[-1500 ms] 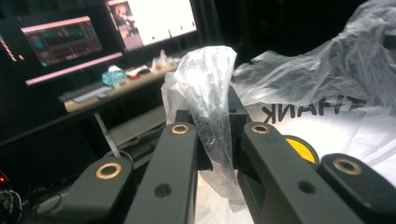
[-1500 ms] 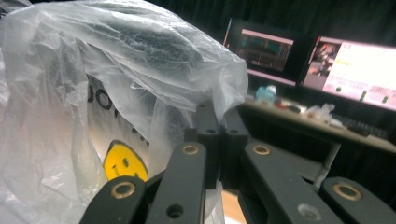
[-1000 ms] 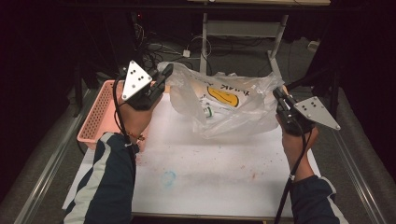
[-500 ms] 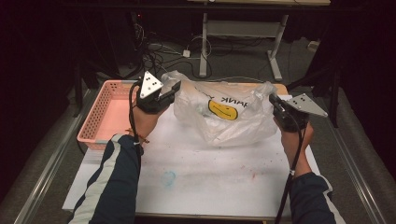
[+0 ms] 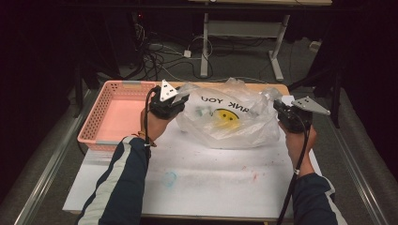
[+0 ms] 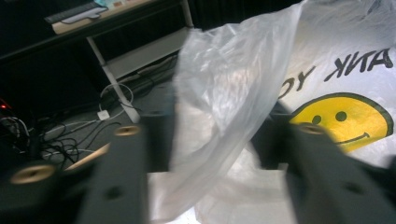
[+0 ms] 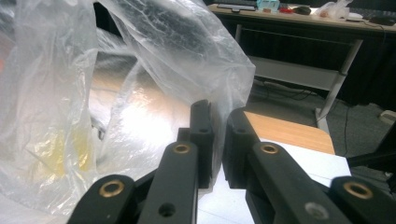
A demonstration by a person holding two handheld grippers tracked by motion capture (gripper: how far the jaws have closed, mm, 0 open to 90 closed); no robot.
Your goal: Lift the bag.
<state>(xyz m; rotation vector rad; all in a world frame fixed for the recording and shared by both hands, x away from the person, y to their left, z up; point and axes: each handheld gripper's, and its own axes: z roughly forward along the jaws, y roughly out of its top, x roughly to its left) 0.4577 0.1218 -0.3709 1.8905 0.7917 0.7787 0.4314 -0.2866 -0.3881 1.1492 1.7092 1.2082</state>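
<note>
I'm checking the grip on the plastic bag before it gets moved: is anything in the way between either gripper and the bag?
Nothing visible. The plastic bag film already hangs between the spread jaws of the left gripper, untouched by its pads. The right gripper has a fold of the bag pinched in its nearly closed jaws.

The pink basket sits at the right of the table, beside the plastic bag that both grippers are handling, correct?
Not quite: the pink basket sits at the left of the table, as the high view shows. It is beside the plastic bag, with the left gripper and right gripper at the bag.
</note>
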